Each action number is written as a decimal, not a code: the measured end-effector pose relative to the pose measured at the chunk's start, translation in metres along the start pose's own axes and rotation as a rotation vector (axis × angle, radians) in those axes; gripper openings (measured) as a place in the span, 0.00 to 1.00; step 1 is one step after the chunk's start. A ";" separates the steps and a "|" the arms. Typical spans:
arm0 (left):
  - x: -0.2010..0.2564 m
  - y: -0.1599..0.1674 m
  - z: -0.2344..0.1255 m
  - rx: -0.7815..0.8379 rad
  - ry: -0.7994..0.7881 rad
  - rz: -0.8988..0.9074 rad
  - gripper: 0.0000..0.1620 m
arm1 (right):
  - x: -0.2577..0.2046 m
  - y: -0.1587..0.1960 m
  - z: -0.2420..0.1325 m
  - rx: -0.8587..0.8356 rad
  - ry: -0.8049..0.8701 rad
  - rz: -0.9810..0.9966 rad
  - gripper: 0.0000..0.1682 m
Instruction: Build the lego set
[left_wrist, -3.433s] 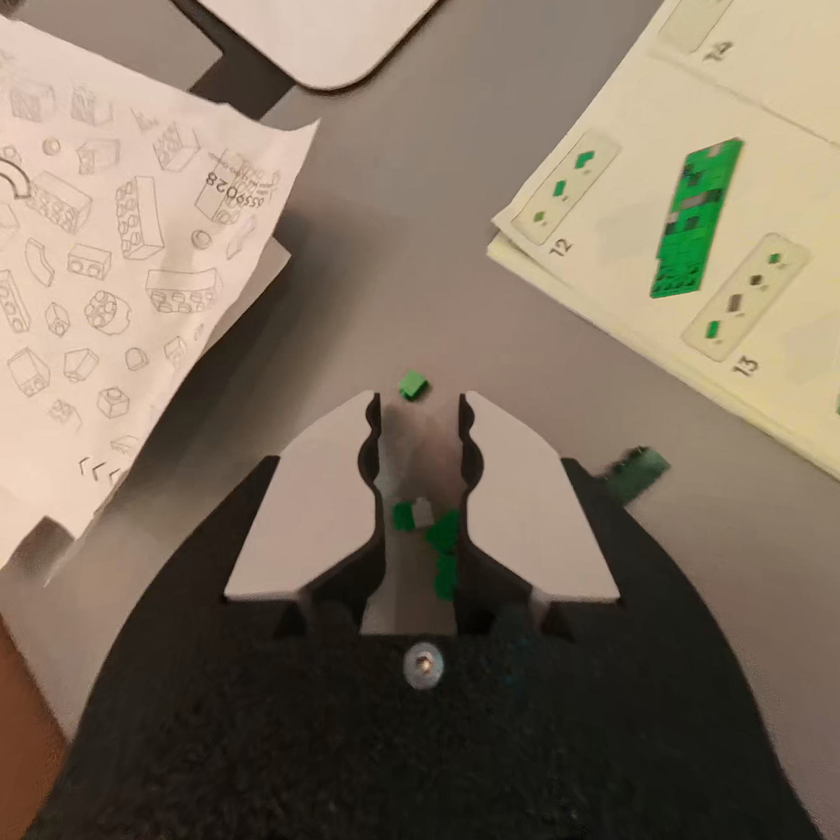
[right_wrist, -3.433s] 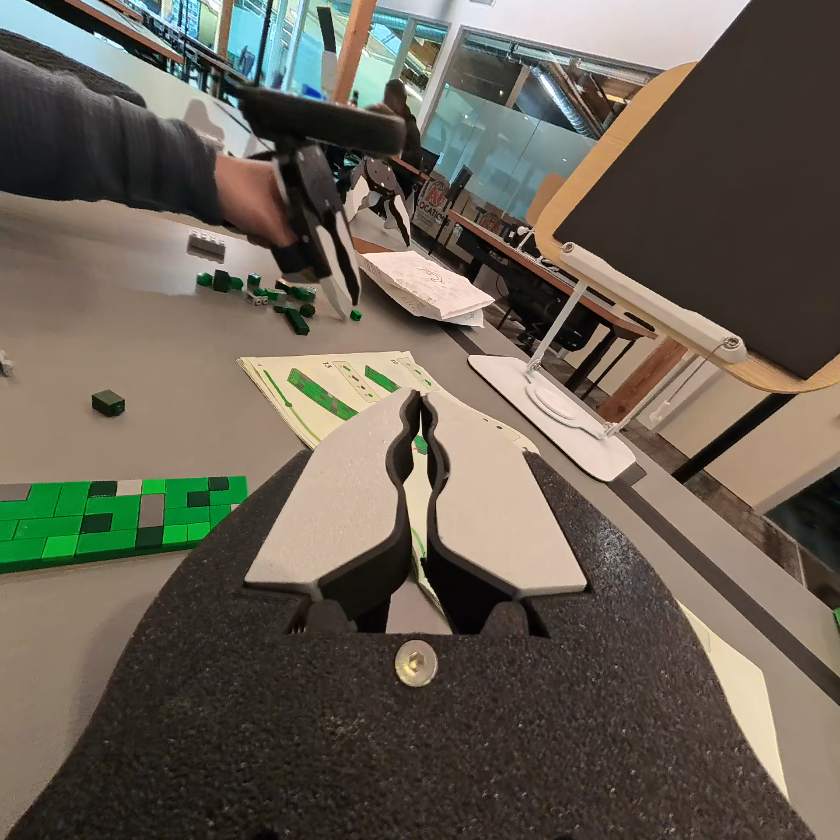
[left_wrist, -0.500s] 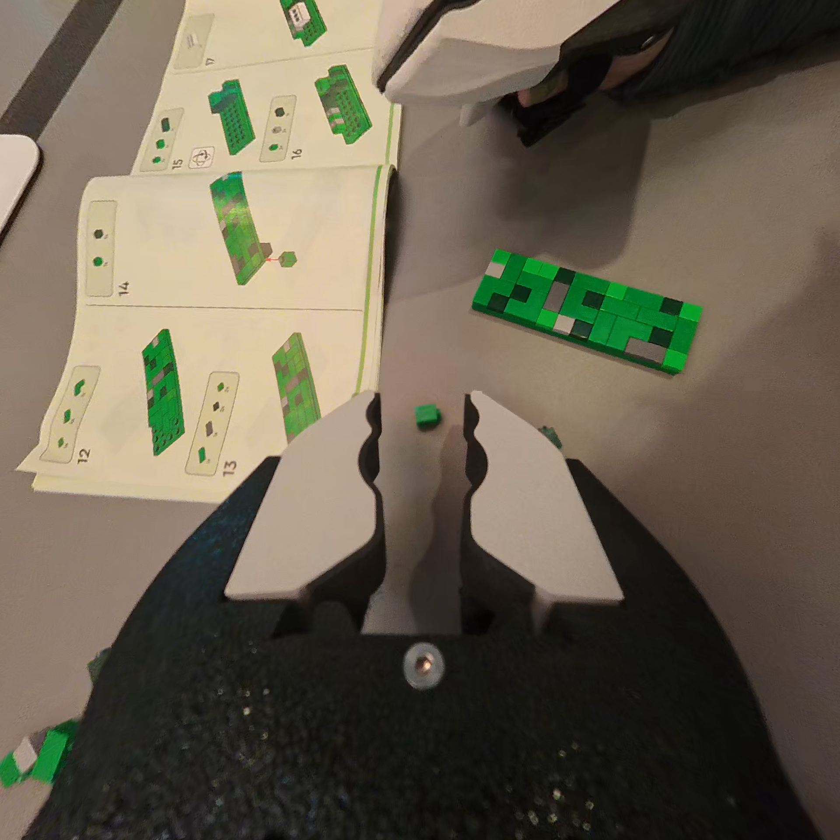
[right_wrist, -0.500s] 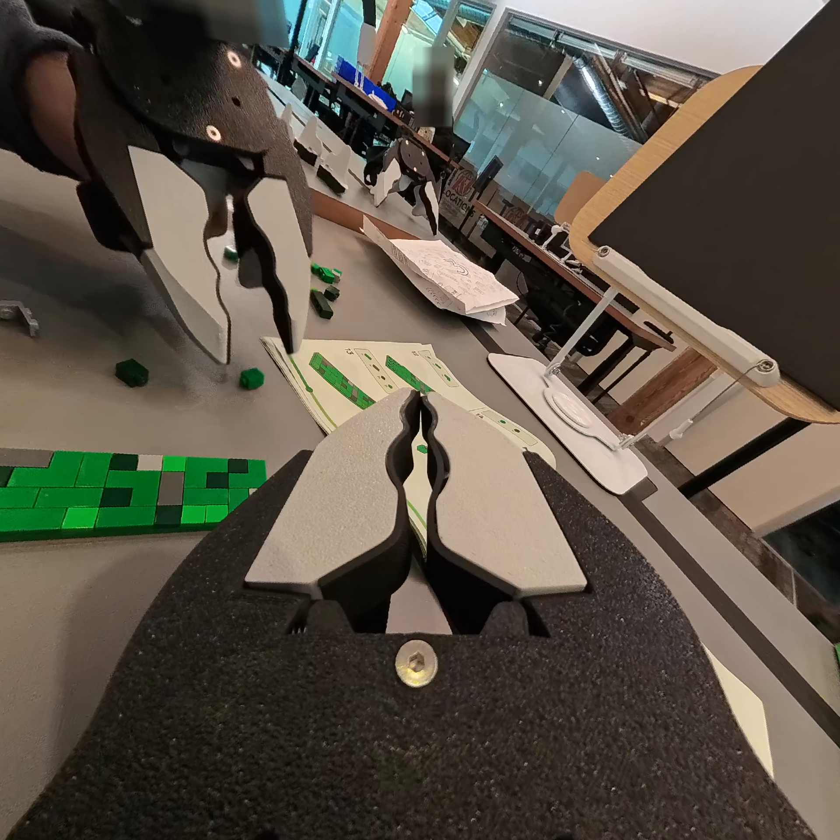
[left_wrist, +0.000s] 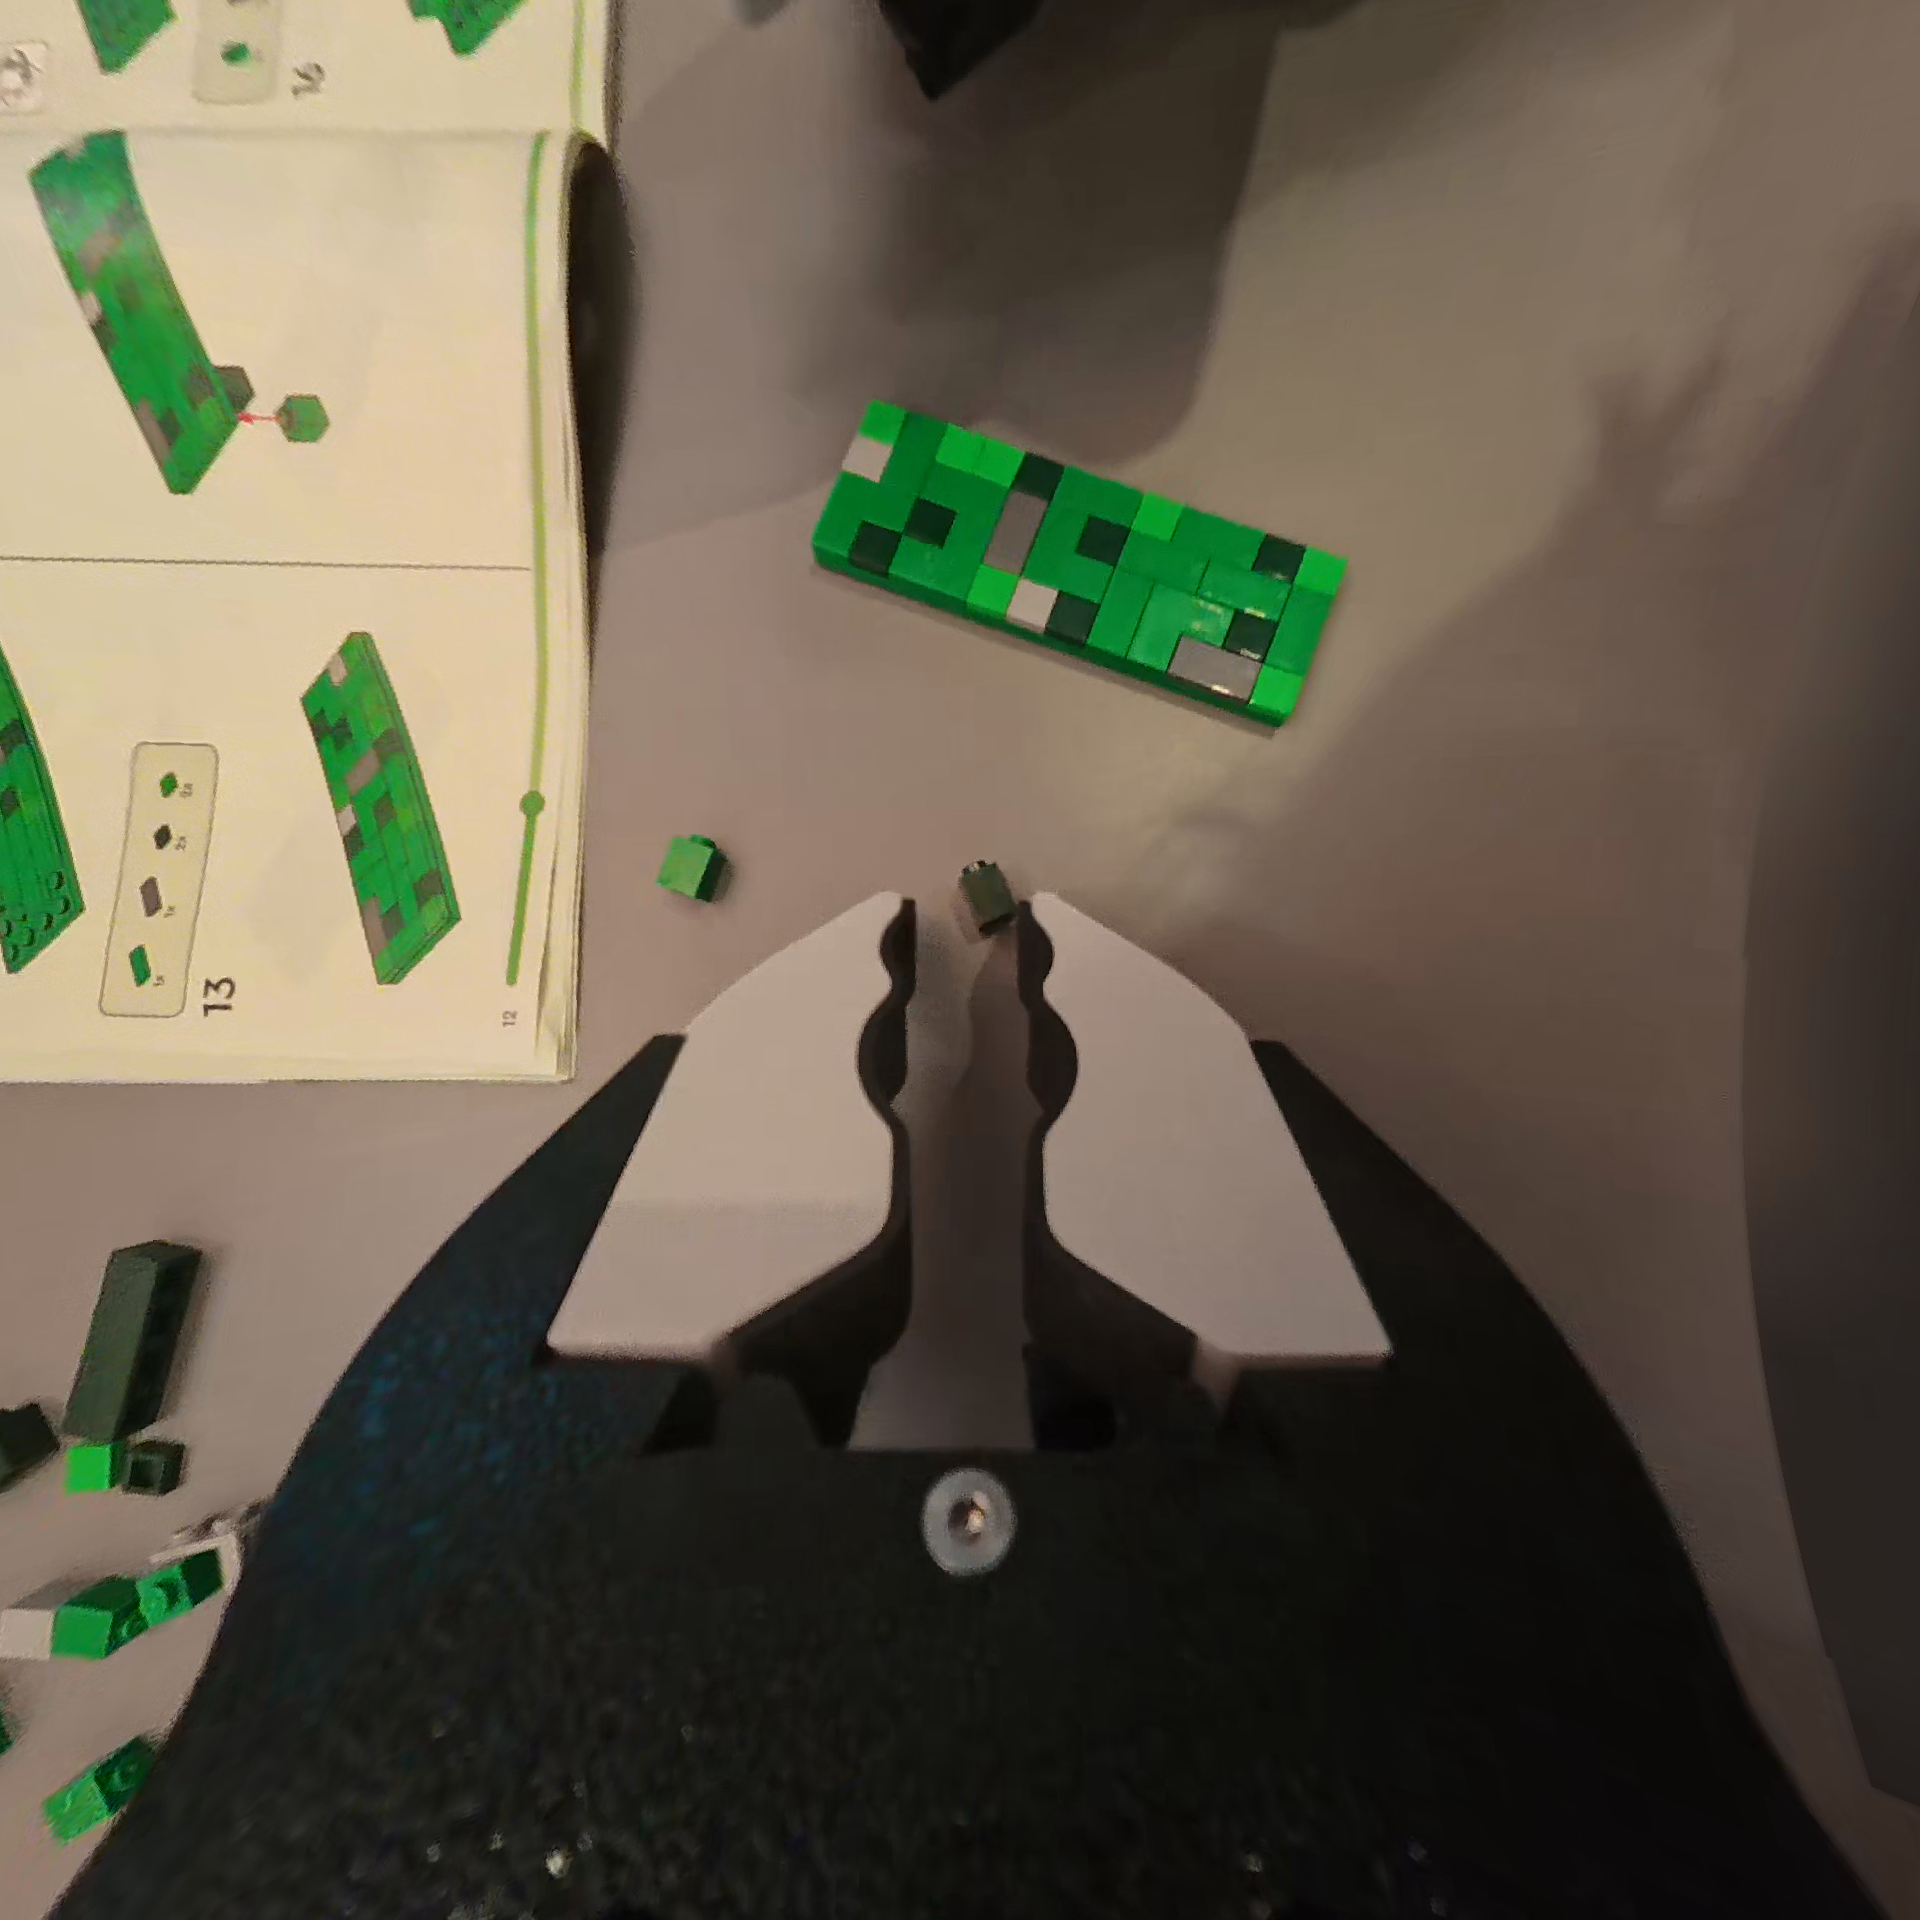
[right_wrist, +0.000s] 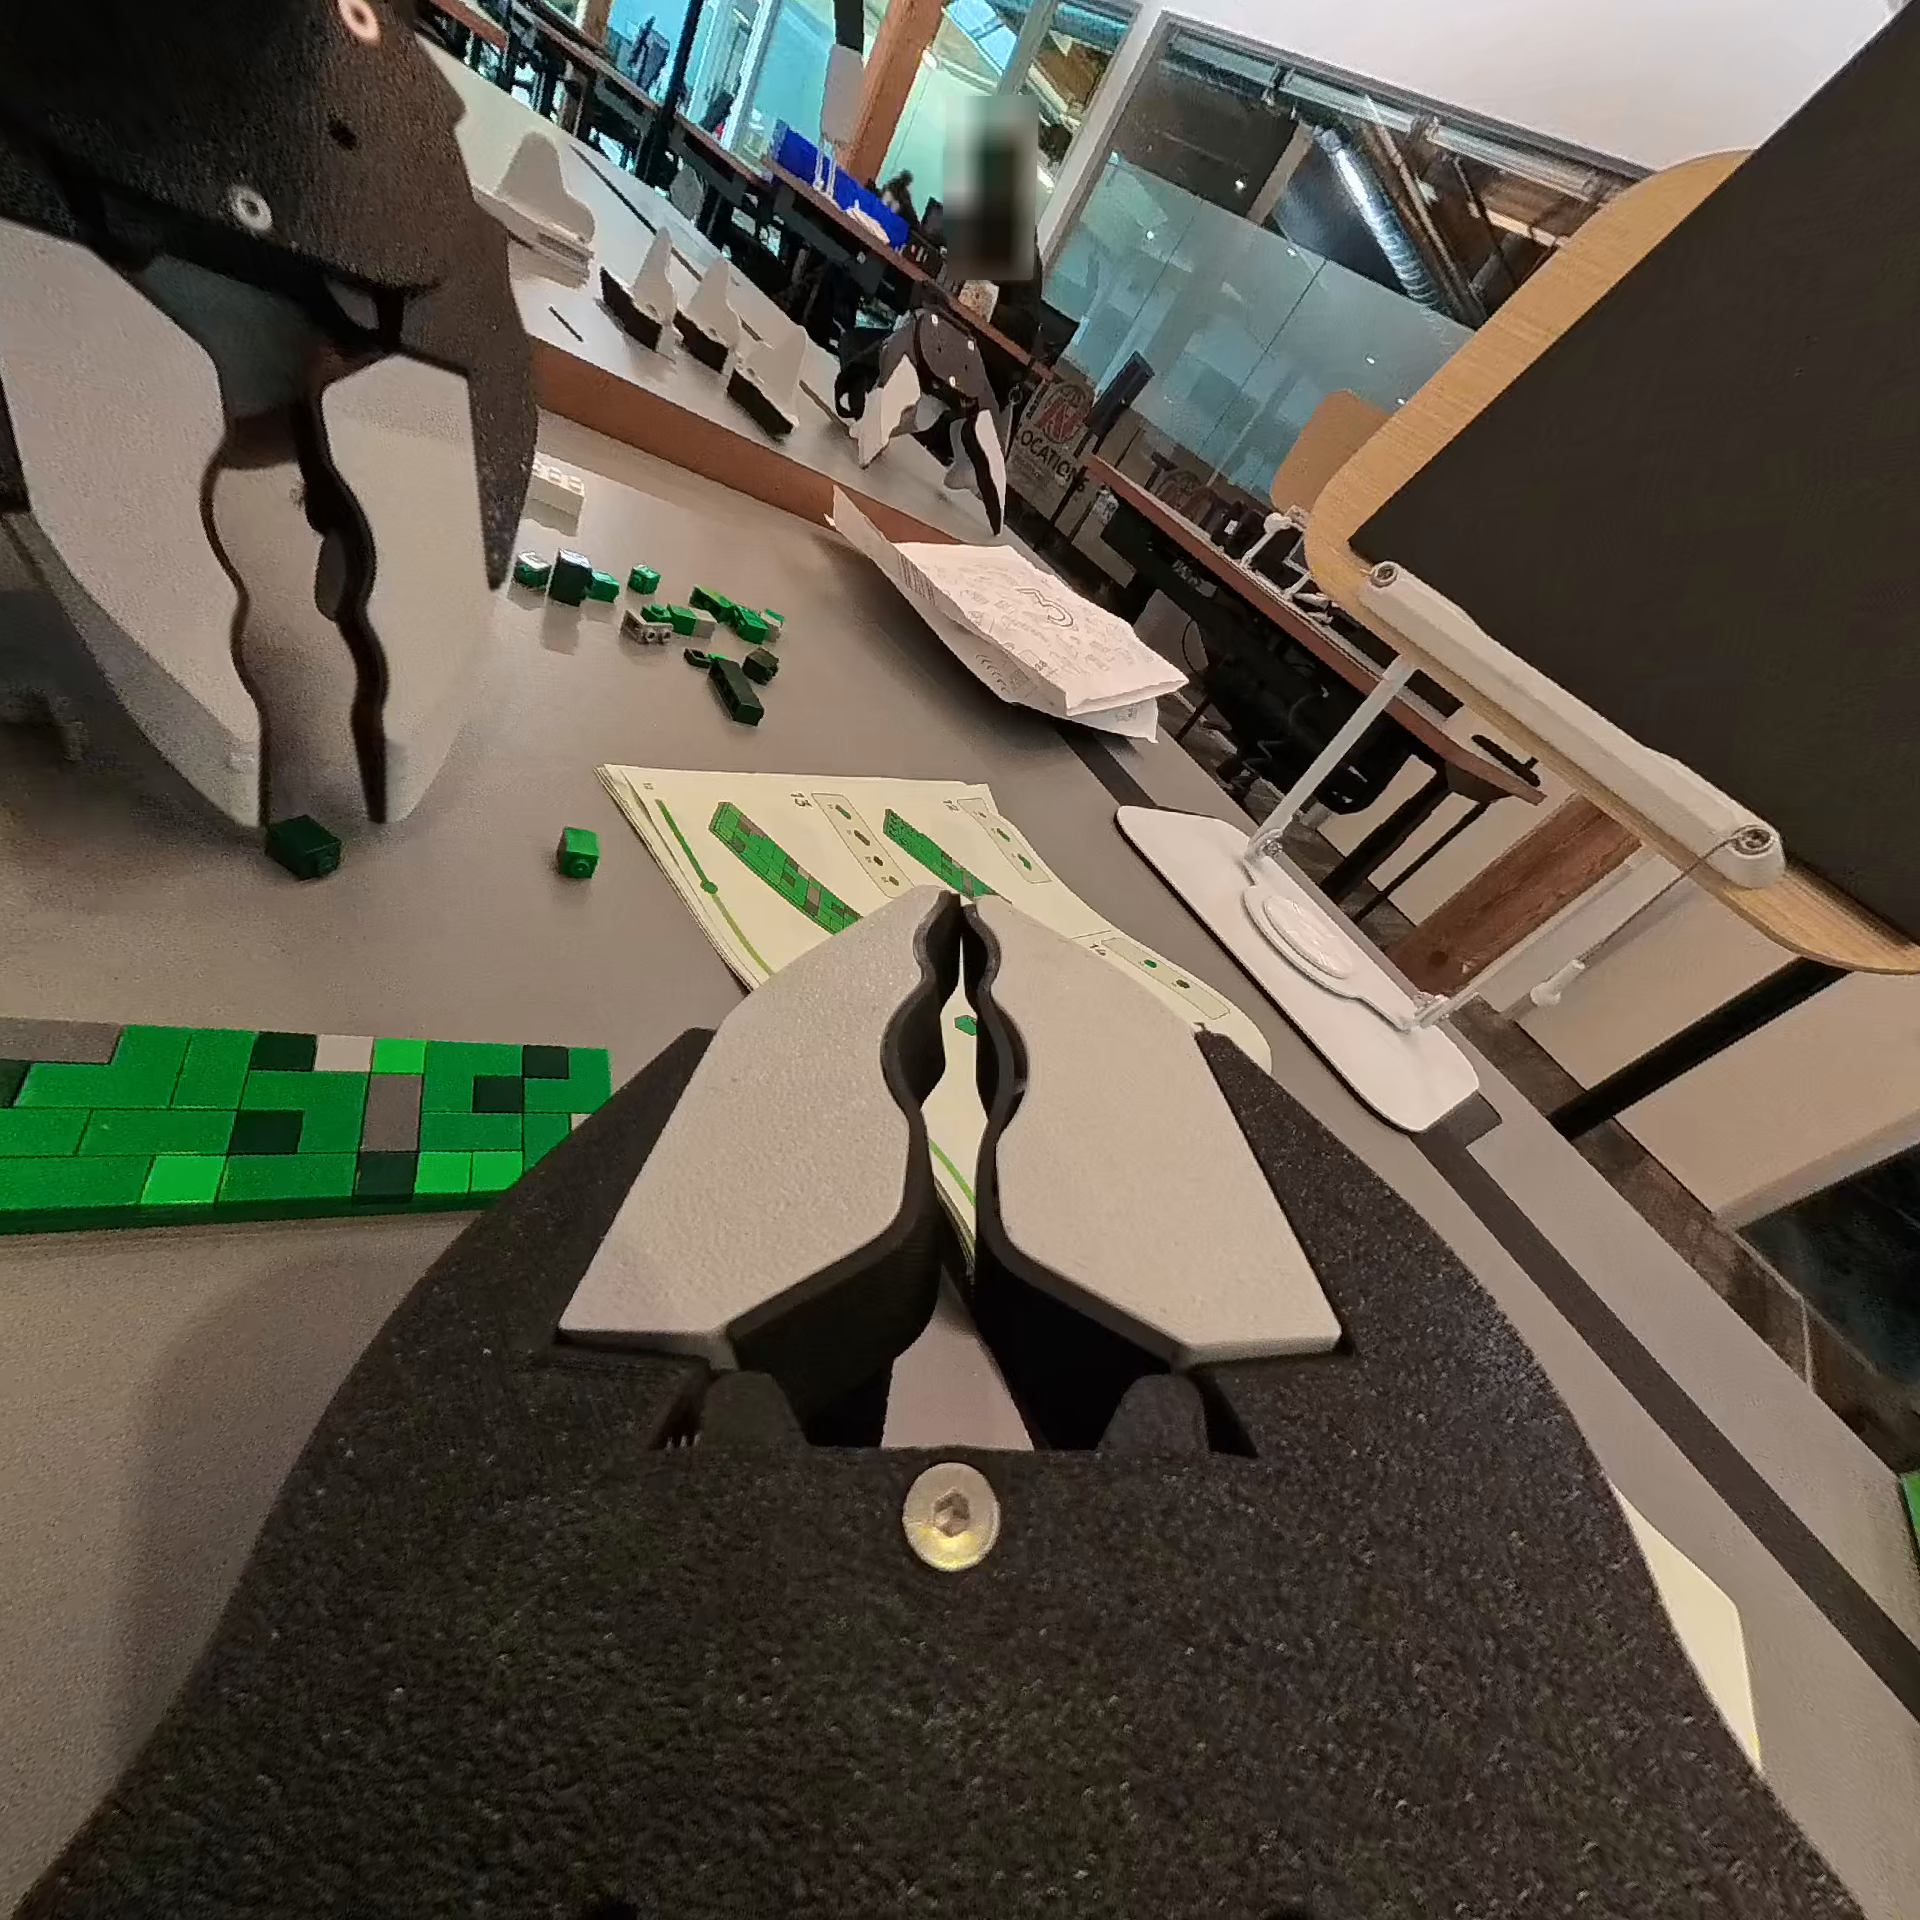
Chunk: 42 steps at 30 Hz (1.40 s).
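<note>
While my left gripper (left_wrist: 966, 914) hangs over the grey table (left_wrist: 1455, 935) with its jaws parted and nothing between them, the dark green brick (left_wrist: 985, 902) sits right at the tips, just ahead of centre in the left wrist view and leaning toward the right-hand finger. It looks close to touching that finger, though I cannot tell whether it does. It is a small one-stud cube, so it has no long axis to line up with.

A lighter green brick (left_wrist: 694, 868) lies off to the left of the tips, between them and the instruction booklet (left_wrist: 312, 623). The green mosaic plate (left_wrist: 1075, 561) lies farther up, right of centre, its long axis running from upper left to lower right.

My right gripper (right_wrist: 961, 914) is clenched on nothing and well back from the dark brick, so the left one is plainly nearer; I judge a small nudge forward and a squeeze would take it.

As for writing, the open booklet carries printed step numbers, and the crumpled white paper bag (right_wrist: 1023, 634) bears brick drawings and a code, which I leave unread.
</note>
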<state>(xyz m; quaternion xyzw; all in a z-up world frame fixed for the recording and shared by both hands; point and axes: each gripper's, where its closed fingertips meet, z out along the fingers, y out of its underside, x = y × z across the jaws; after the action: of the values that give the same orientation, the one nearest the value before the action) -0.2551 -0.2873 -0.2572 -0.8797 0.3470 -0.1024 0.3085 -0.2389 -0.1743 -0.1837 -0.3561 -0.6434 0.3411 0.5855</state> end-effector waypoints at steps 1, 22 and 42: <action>0.001 0.001 0.002 -0.012 0.005 -0.001 0.11 | 0.000 0.000 0.000 0.000 0.000 0.000 0.00; -0.032 -0.007 -0.002 -0.005 -0.123 -0.033 0.20 | 0.000 -0.001 0.000 0.003 0.003 0.003 0.00; 0.031 -0.055 0.022 0.173 -0.323 -0.445 0.38 | 0.005 -0.006 0.002 0.027 0.043 0.023 0.00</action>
<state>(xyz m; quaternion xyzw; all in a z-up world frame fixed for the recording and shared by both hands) -0.1935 -0.2672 -0.2419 -0.9095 0.0817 -0.0554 0.4037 -0.2419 -0.1732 -0.1766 -0.3629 -0.6217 0.3488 0.6001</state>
